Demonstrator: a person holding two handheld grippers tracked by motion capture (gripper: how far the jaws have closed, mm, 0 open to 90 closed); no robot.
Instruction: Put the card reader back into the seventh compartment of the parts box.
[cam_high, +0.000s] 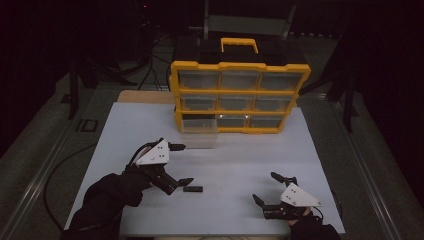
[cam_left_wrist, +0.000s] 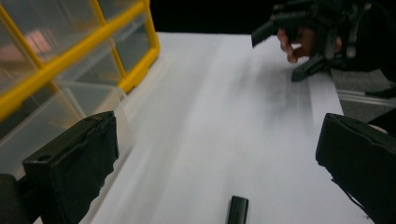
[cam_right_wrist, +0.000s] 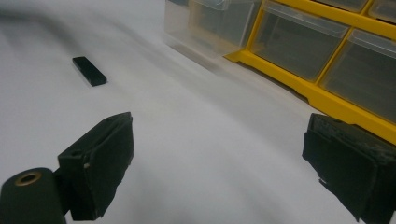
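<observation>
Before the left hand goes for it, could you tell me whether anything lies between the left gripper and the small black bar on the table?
Nothing visible does. The left gripper is open, and the small black bar lies flat on bare white table just beside its lower jaw. The pulled-out clear drawer sits farther back, and the right gripper is off to the side.

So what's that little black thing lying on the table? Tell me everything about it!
The little black block is a small flat bar with squared ends, plain and dark all over, maybe plastic. It lies flat on the white table, just beside the left gripper, whose fingers are spread open. Nothing touches it but the table. The yellow drawer box stands farther back.
</observation>
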